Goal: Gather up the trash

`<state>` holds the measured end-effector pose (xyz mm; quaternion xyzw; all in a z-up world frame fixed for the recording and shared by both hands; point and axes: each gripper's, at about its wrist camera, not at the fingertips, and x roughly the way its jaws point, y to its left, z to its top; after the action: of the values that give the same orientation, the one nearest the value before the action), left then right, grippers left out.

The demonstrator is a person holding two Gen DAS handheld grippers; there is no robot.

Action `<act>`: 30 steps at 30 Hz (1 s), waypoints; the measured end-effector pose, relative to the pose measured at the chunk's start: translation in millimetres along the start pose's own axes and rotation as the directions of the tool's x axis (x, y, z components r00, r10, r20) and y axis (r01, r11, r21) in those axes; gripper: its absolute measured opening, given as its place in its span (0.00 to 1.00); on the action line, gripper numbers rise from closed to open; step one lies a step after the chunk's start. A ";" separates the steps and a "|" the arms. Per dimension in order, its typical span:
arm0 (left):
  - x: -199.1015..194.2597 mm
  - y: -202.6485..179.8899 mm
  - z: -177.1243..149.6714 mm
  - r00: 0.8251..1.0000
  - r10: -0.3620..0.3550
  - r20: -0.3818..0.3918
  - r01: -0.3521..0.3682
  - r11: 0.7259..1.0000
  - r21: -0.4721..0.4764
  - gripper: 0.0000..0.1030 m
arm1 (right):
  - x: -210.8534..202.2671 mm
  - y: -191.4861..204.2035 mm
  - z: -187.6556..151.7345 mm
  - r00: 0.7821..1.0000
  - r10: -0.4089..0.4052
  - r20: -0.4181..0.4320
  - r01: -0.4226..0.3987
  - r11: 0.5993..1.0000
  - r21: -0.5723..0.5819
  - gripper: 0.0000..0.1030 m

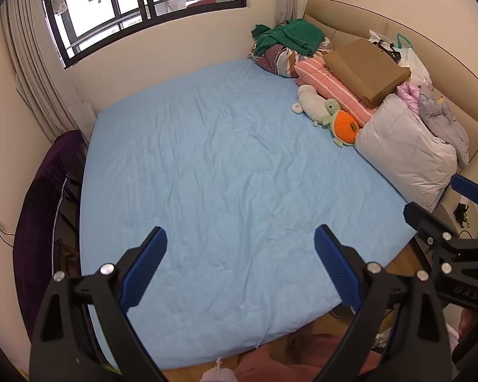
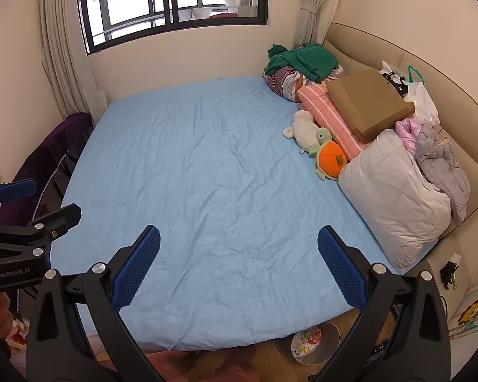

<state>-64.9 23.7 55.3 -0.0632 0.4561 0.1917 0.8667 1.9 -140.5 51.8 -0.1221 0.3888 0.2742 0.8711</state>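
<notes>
My left gripper (image 1: 240,238) hangs open over the near edge of a bed with a light blue sheet (image 1: 223,159), nothing between its blue pads. My right gripper (image 2: 239,238) is open too, over the same edge, and shows in the left wrist view at the right (image 1: 436,195). The left gripper appears at the left of the right wrist view (image 2: 54,200). On the wooden floor by the bed's foot stands a round metal bin (image 2: 329,348) holding colourful wrappers (image 2: 306,340). I see no loose trash on the sheet.
Along the headboard lie a white pillow (image 2: 392,203), pink striped pillow (image 2: 328,117), brown box (image 2: 366,105), white plastic bag (image 2: 420,95), plush toys (image 2: 325,156) and green clothes (image 2: 306,59). A purple-draped rack (image 1: 44,197) stands left of the bed. A nightstand (image 2: 462,273) is at the right.
</notes>
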 end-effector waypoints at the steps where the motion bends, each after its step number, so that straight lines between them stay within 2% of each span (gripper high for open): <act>1: -0.1 -0.2 -0.2 1.000 -0.001 0.000 0.001 1.000 0.000 0.91 | -0.1 0.0 -0.2 1.000 -0.001 0.000 0.001 1.000 -0.001 0.93; 30: 4.5 -5.9 9.8 1.000 -0.010 0.019 0.010 1.000 0.005 0.90 | 3.2 -2.4 5.0 1.000 -0.019 -0.005 0.019 1.000 0.011 0.93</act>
<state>-52.8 22.3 56.8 -0.0617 0.4480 0.1868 0.8721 8.1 -139.1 52.7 -0.1216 0.3912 0.2636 0.8733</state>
